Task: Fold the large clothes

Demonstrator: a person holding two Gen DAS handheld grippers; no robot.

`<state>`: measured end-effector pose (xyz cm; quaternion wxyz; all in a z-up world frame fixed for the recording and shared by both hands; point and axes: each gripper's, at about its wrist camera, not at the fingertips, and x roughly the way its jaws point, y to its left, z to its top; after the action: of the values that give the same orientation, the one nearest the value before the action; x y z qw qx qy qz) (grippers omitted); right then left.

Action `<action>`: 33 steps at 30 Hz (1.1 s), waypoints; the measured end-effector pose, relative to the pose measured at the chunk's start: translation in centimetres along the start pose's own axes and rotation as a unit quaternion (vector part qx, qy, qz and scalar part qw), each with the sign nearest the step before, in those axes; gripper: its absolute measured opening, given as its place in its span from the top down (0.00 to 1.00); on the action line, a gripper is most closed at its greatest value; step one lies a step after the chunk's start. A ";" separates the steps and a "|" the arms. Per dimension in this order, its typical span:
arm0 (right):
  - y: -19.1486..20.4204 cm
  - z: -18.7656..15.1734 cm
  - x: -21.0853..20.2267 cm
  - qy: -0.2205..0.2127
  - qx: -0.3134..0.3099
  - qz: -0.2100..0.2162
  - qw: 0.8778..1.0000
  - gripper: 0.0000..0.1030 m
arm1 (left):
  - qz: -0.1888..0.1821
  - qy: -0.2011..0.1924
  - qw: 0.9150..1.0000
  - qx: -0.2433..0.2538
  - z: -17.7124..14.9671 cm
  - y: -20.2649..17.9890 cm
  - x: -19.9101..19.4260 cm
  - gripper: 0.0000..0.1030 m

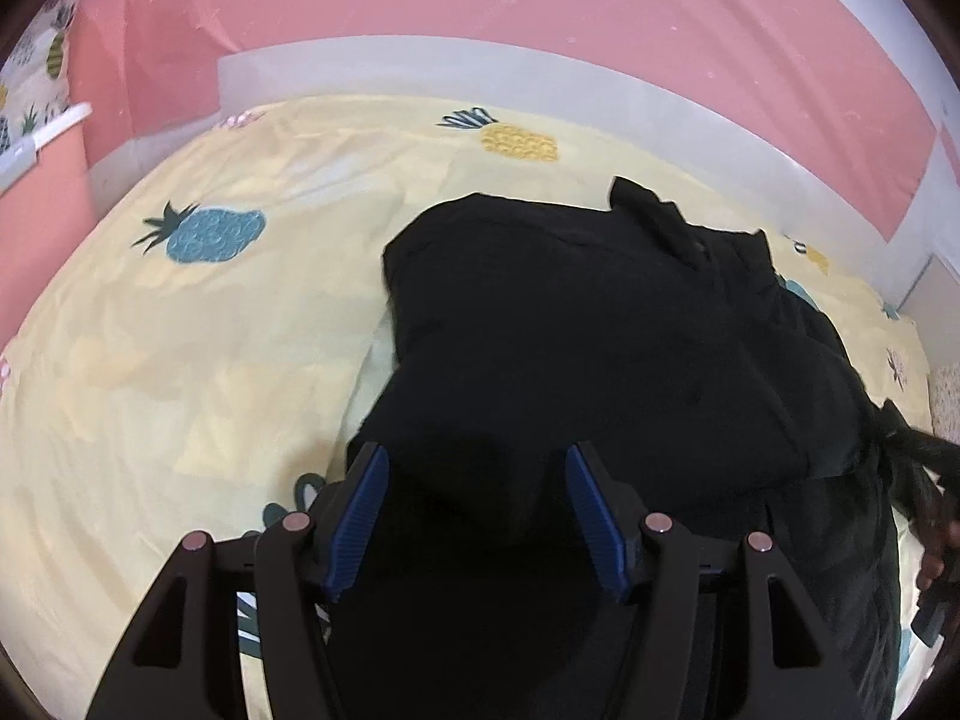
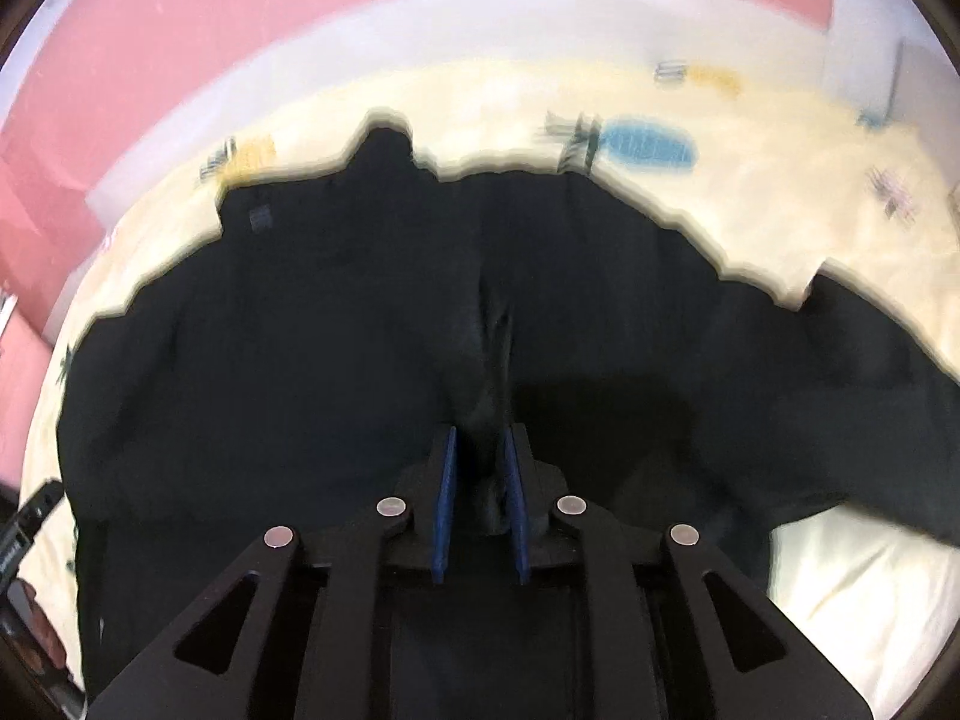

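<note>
A large black garment (image 1: 600, 330) lies bunched on a pale yellow bed sheet printed with pineapples (image 1: 180, 360). My left gripper (image 1: 477, 468) is open, its blue pads spread wide just above the garment's near part, holding nothing. In the right wrist view the same black garment (image 2: 300, 360) spreads wide across the sheet (image 2: 780, 210). My right gripper (image 2: 480, 456) is shut on a pinched ridge of the black fabric that rises between its blue pads. The right view is blurred by motion.
A pink wall with a white baseboard (image 1: 420, 66) runs behind the bed. The person's right hand and its gripper (image 1: 936, 540) show at the right edge of the left view. Bare sheet lies to the left of the garment.
</note>
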<state>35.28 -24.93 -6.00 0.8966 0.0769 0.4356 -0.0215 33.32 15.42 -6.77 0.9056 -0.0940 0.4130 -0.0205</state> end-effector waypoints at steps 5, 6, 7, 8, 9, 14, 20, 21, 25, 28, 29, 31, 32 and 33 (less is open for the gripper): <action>2.6 1.8 -1.2 -0.055 -0.038 0.011 0.998 0.78 | 0.008 -0.003 1.000 -0.019 0.4 1.3 0.4 0.38; 2.9 1.9 -0.3 -0.048 -0.041 0.013 0.998 0.79 | 0.007 0.000 1.000 -0.021 0.4 1.4 0.7 0.38; 2.9 1.8 1.2 -0.031 -0.040 0.012 0.999 0.79 | 0.007 0.005 1.000 -0.021 0.3 1.5 1.1 0.38; 2.6 1.5 2.7 -0.010 -0.041 0.001 0.999 0.79 | 0.007 0.010 1.000 -0.019 0.2 1.4 1.4 0.38; 2.2 1.1 4.4 0.017 -0.040 -0.016 0.999 0.79 | 0.005 0.015 1.000 -0.016 0.1 1.3 1.7 0.38; -0.6 0.2 5.1 0.042 -0.005 -0.015 0.999 0.77 | 0.004 0.028 1.000 -0.001 -0.4 1.0 2.8 0.38; -0.4 -1.3 -1.9 0.001 -0.041 -0.007 0.999 0.77 | 0.015 0.028 0.999 0.007 -0.2 -0.5 1.4 0.39; -0.1 -1.6 -2.9 -0.004 -0.042 -0.006 0.999 0.75 | 0.016 0.023 0.999 0.018 -0.2 -1.4 0.7 0.39; -0.8 -3.8 -7.1 -0.018 -0.036 -0.003 0.999 0.74 | 0.004 0.004 0.998 0.065 -0.9 -5.6 -2.3 0.39; -1.6 -6.0 -10.2 -0.022 -0.030 -0.011 0.999 0.60 | -0.015 -0.005 0.995 0.095 -2.1 -8.7 -5.0 0.39; -1.7 -6.7 -11.3 -0.022 -0.030 -0.013 0.999 0.57 | -0.022 -0.007 0.994 0.107 -3.0 -10.0 -6.3 0.39; -1.9 -8.2 -13.6 -0.025 -0.034 -0.018 0.999 0.57 | -0.029 -0.012 0.992 0.122 -4.7 -11.9 -8.7 0.39; -1.9 -8.9 -14.5 -0.027 -0.035 -0.020 0.999 0.56 | -0.035 -0.012 0.991 0.126 -5.4 -12.6 -9.7 0.39; -2.1 -9.6 -15.6 -0.029 -0.035 -0.021 0.999 0.56 | -0.043 -0.008 0.991 0.129 -6.4 -13.4 -10.8 0.39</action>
<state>17.95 -25.99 0.11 0.9103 0.0356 0.4116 -0.0275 21.95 2.57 -0.27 0.9118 0.0054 0.3950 -0.1121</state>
